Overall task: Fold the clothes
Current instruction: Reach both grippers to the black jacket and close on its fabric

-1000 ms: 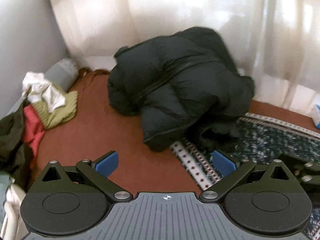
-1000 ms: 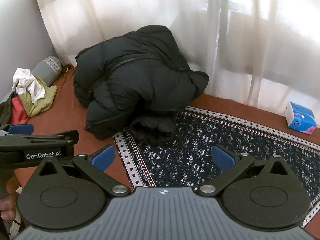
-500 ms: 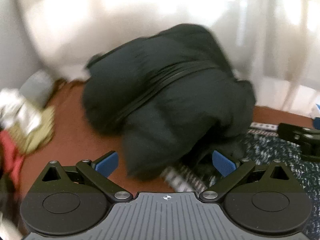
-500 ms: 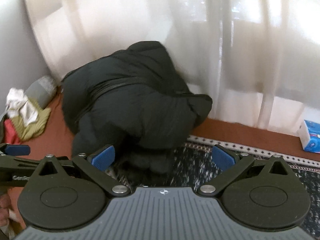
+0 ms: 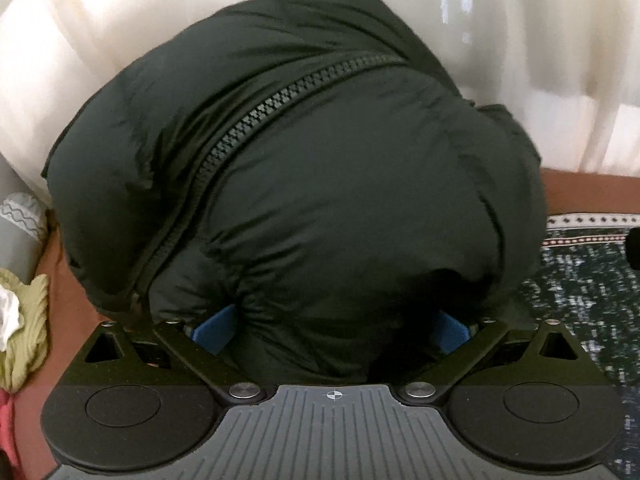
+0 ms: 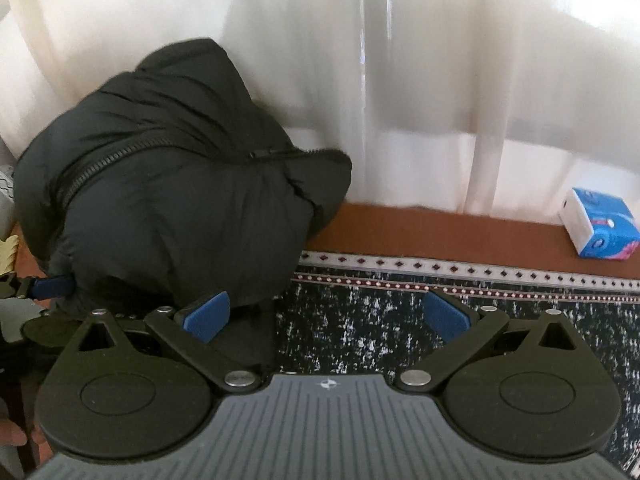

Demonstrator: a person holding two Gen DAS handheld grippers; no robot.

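One black jacket, zipper running diagonally

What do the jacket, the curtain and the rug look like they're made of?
Jacket: puffy black shell, likely nylon or polyester with soft filling; faint sheen, quilted bulges, chunky plastic-looking zipper. Curtain: thin, sheer white fabric, light glowing through its folds. Rug: woven textile, dark speckled field with patterned border; fibre unclear.

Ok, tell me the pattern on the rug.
The rug is dark with white flecks and a pale diamond-dotted border, clearest in the right wrist view.
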